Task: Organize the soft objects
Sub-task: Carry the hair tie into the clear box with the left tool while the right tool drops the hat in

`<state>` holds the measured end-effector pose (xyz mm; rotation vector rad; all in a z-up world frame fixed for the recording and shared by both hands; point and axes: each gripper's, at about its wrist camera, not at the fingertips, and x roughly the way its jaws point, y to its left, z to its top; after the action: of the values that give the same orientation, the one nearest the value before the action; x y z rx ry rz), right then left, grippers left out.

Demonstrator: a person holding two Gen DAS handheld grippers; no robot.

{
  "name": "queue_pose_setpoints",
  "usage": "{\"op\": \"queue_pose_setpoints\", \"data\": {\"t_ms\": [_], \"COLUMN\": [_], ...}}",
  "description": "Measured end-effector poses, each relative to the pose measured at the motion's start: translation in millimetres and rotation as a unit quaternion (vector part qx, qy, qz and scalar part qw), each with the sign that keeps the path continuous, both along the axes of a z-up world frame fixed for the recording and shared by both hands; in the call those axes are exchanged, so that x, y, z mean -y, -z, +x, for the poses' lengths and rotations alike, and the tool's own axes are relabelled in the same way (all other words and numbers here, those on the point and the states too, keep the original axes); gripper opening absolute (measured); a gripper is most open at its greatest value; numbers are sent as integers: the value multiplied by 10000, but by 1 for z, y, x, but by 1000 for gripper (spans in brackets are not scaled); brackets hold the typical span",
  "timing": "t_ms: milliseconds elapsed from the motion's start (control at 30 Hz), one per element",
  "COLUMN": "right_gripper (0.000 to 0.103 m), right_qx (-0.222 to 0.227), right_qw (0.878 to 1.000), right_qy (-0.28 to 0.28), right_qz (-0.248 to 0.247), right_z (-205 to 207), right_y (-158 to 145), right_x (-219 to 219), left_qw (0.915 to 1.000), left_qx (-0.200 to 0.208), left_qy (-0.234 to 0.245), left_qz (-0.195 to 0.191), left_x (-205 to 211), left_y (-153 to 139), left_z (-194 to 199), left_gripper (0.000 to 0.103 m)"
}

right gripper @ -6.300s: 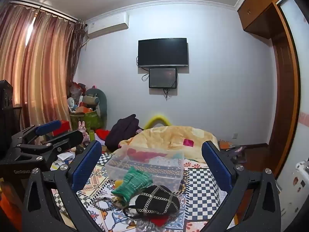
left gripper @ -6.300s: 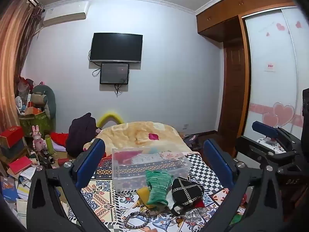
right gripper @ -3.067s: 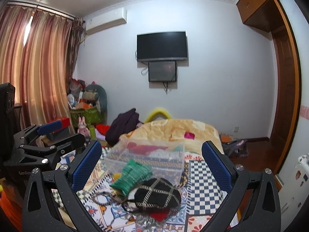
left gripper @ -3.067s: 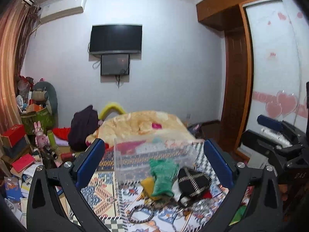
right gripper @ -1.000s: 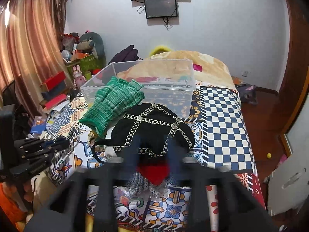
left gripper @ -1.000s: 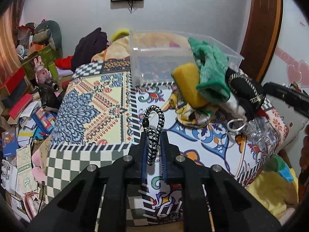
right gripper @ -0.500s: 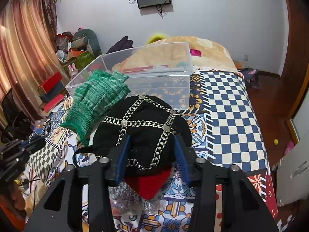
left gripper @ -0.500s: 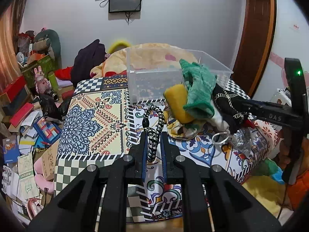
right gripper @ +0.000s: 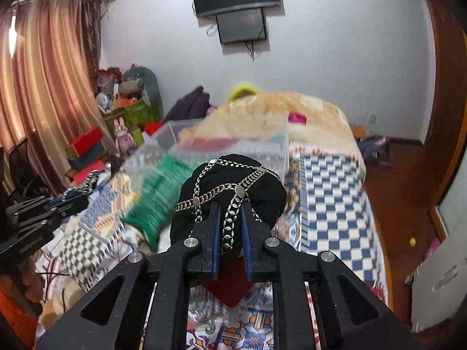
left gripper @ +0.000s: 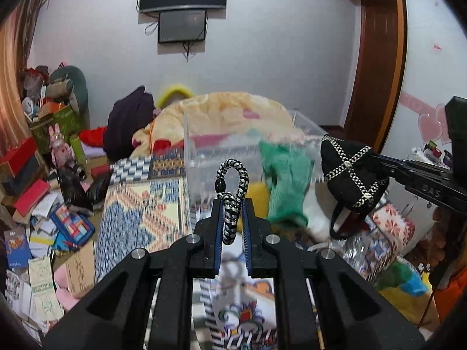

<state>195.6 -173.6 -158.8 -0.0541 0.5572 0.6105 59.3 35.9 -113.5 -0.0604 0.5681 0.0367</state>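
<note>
My left gripper (left gripper: 232, 204) is shut on a black-and-white braided cord loop (left gripper: 232, 185) and holds it up above the patterned bed cover. My right gripper (right gripper: 230, 208) is shut on a black cap with silver chains (right gripper: 230, 183), lifted off the pile; the cap also shows in the left wrist view (left gripper: 351, 176). A clear plastic box (left gripper: 233, 148) stands on the bed just beyond both. A green knitted glove (left gripper: 287, 182) leans against the box front, with a yellow soft item (left gripper: 256, 191) beside it.
A rumpled yellow blanket (right gripper: 280, 110) lies behind the box. The floor at left holds books, boxes and toys (left gripper: 38, 192). A wooden door (left gripper: 376, 58) and wardrobe stand at right. A red cloth (right gripper: 230, 287) lies under the cap.
My right gripper closed on the black cap and lifted it off the pile. My left gripper rose and tilted up with the cord loop held.
</note>
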Motion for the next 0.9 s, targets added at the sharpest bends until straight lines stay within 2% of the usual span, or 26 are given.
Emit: {"op": "queue_pose_setpoints", "data": {"t_ms": [167,433,733,900], "right_gripper": [12,12,12,12], "right_qx": [377,690,960,920], "right_qw": [9991,9966,9945,9949], "right_qy": [44,103,154,194], "right_qz": [196,427,397,360], "right_z": [2,21,40,56], "right_y": [-29,-51,-62,-55], "right_x": [0,-4,-25,-37], "left_qw": [9997,9989,9988,9993], "left_qx": [241,438,187,-53], "left_qy": [59,133,201,195], "left_qz": [38,-70,-406,-300], "left_x": [-1,-8,-27,-28], "left_y": [-19,-42,-41,-29], "left_z": [15,49,99,130], "left_gripper": [12,12,12,12]}}
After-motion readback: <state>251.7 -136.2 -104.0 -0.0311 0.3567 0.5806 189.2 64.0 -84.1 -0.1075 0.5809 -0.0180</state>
